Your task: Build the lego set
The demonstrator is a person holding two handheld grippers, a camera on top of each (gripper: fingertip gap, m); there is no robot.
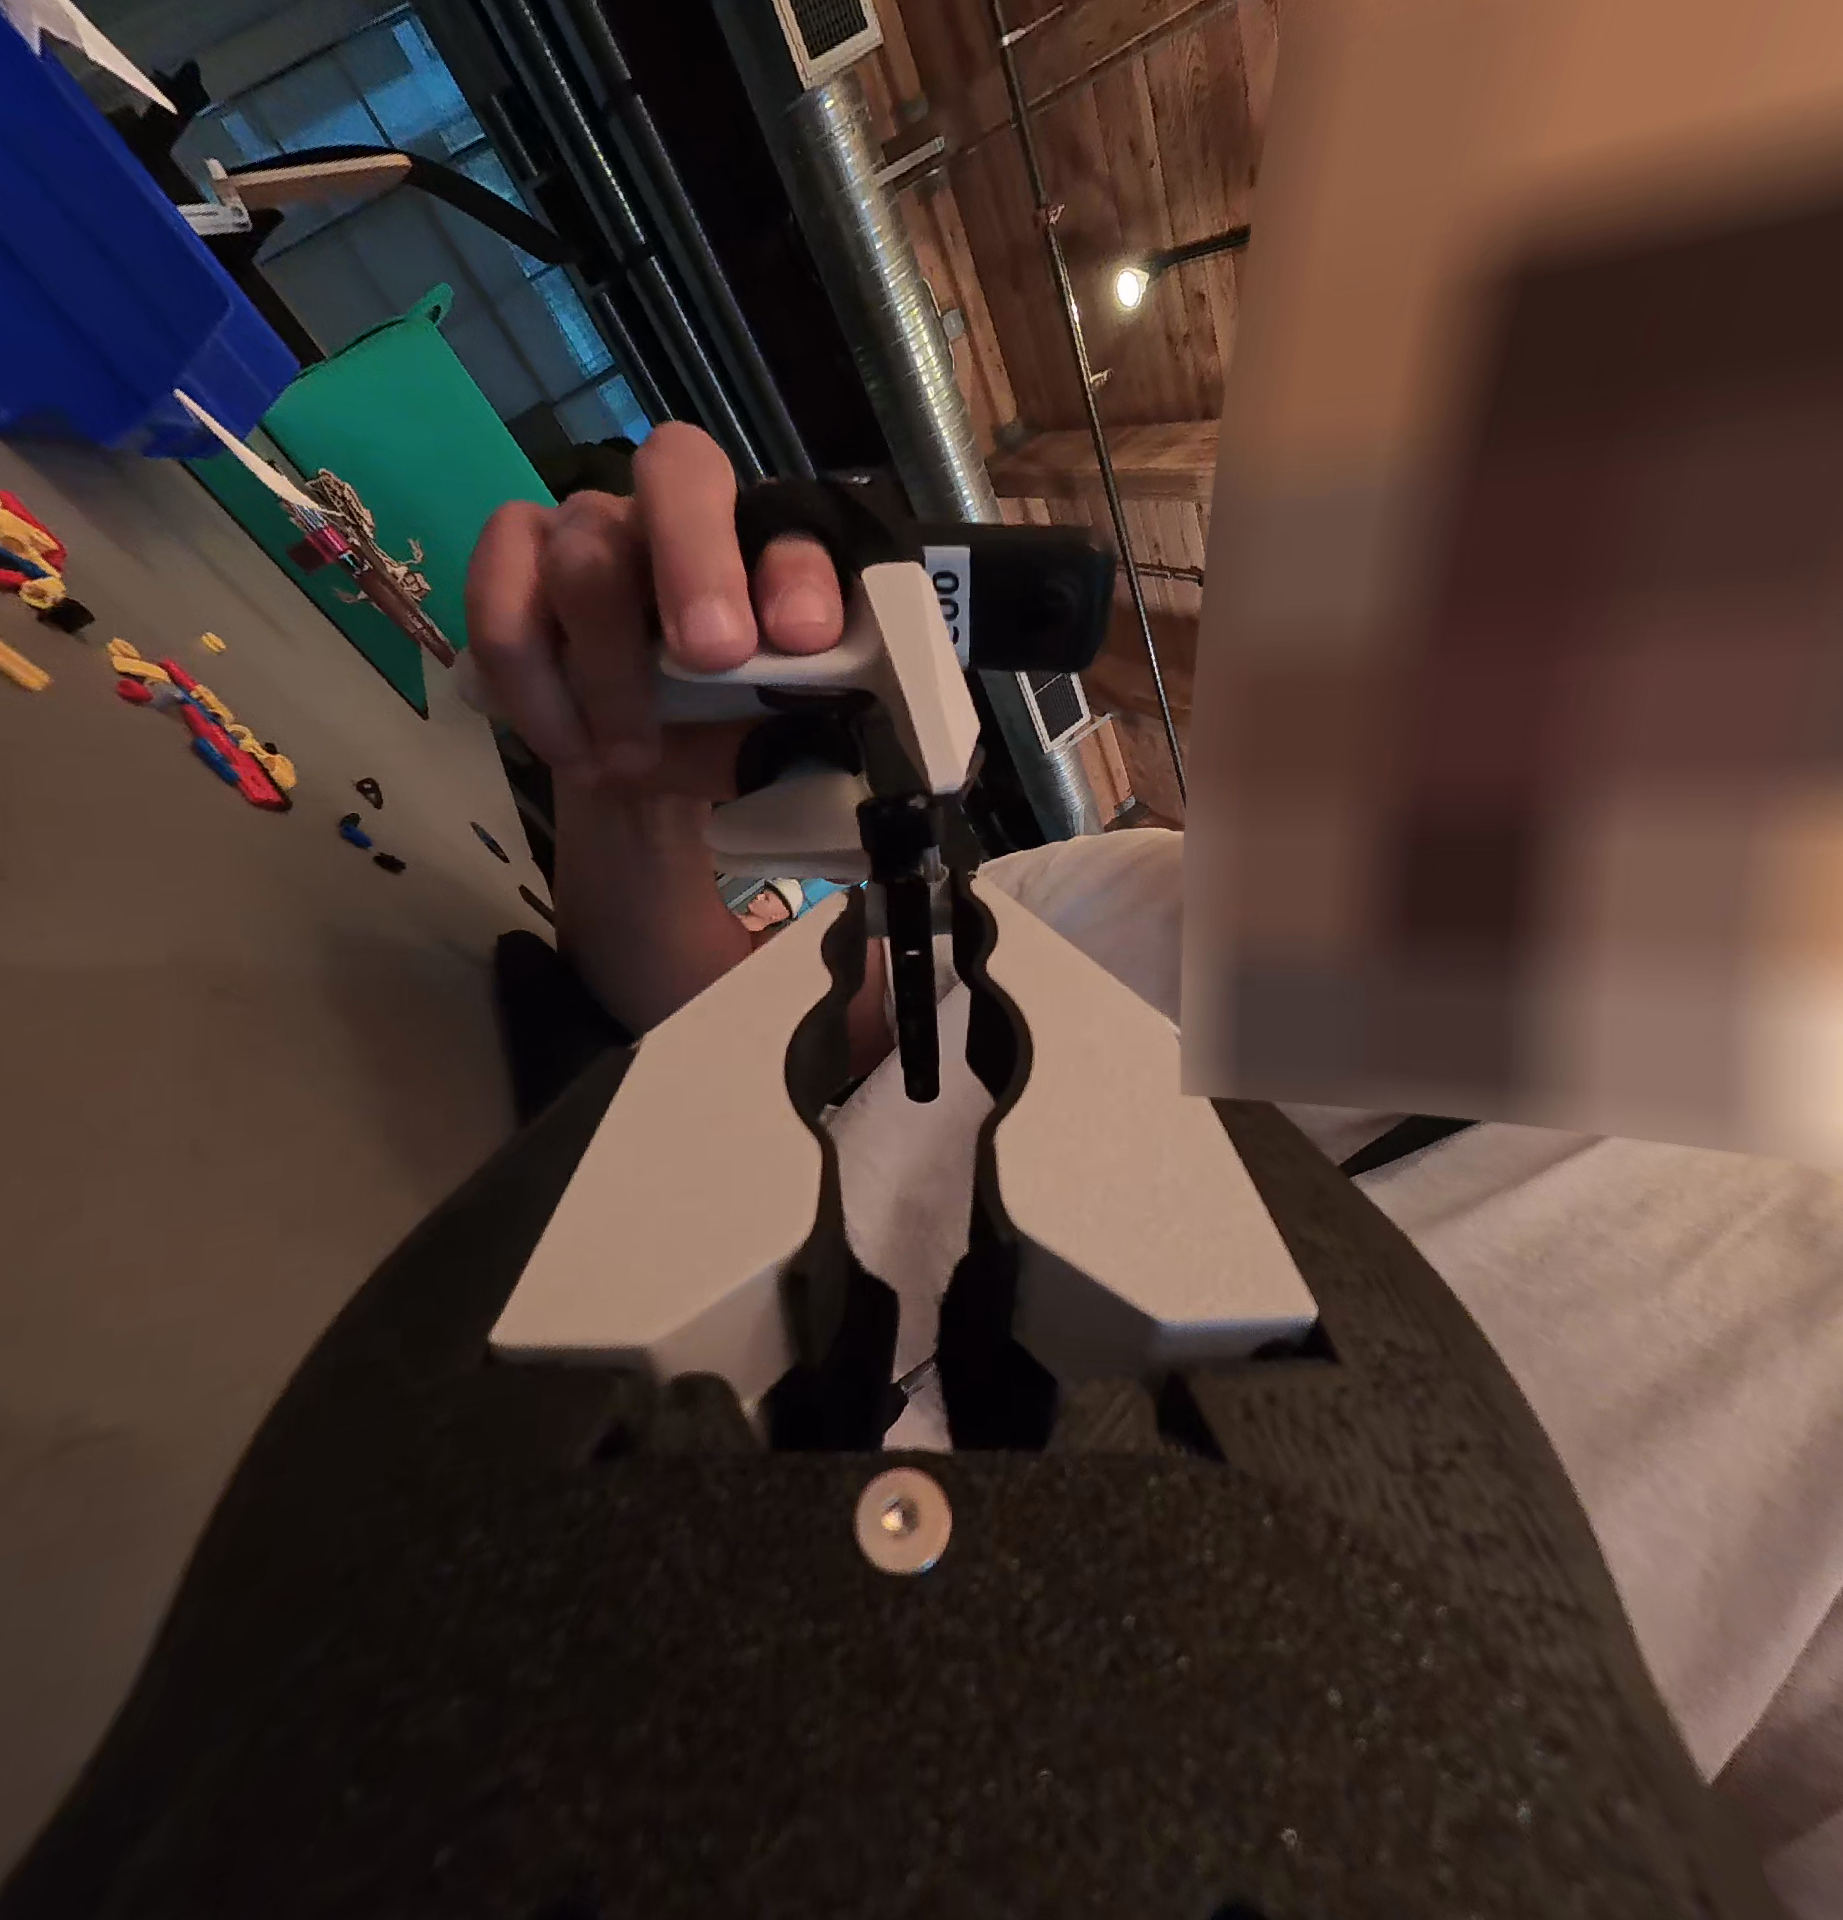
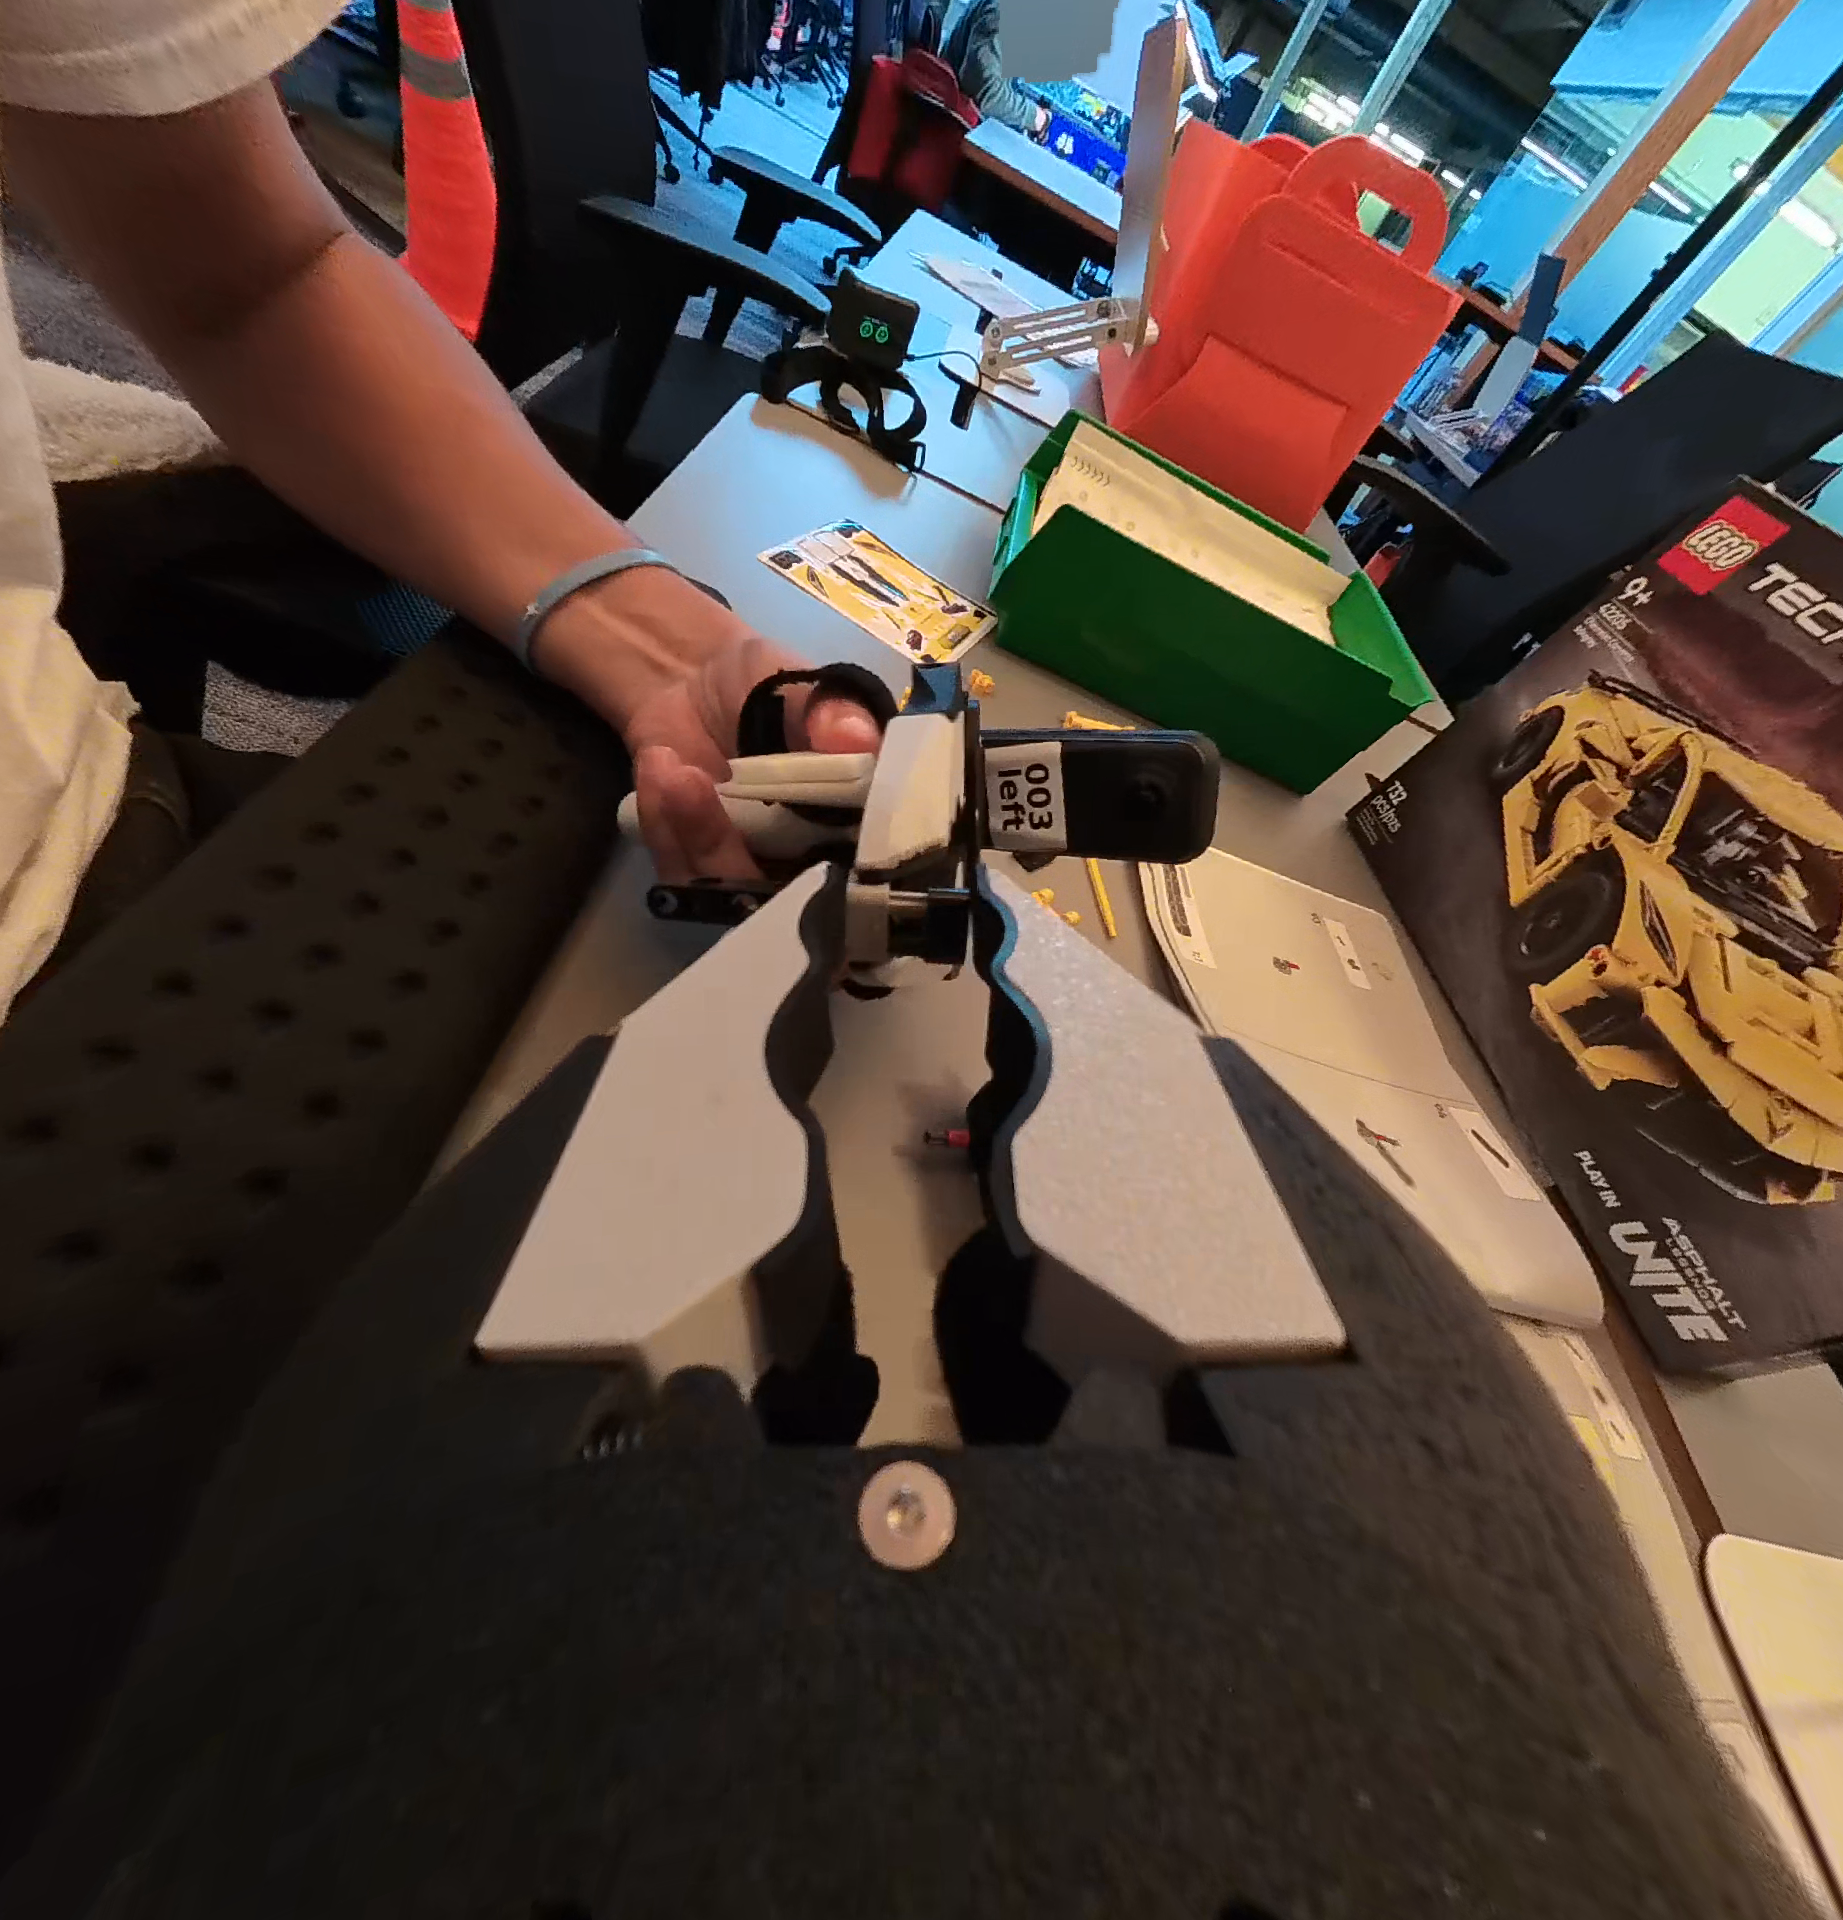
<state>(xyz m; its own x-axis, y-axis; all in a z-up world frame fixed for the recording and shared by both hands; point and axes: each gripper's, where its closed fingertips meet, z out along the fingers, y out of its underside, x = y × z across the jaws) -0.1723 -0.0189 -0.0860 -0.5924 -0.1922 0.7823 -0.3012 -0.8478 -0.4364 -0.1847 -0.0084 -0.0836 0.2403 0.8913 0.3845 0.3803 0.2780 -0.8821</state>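
My two grippers face each other, tip to tip, above the grey table's edge [image 2: 584, 997]. My left gripper [image 1: 909, 904] is nearly closed on a thin black lego beam [image 1: 917, 1008], which hangs down between its pads. In the right wrist view the beam [image 2: 704, 899] sticks out leftward from the left gripper [image 2: 886, 883]. My right gripper [image 2: 904, 904] is nearly closed around a small black connector [image 2: 927, 925] at the beam's end. In the left wrist view the right gripper [image 1: 901, 810] meets the beam's top. A hand holds each gripper.
The dark lego box [image 2: 1675, 883], an open instruction booklet [image 2: 1312, 997], a green bin [image 2: 1187, 613] and a sticker sheet [image 2: 875, 587] lie ahead on the right. A small pin [image 2: 943, 1138] lies on the table. Loose red, yellow and blue pieces [image 1: 210, 717] and a blue bin [image 1: 65, 260] lie on the left. My two grippers' fingertips are within a few centimetres of each other.
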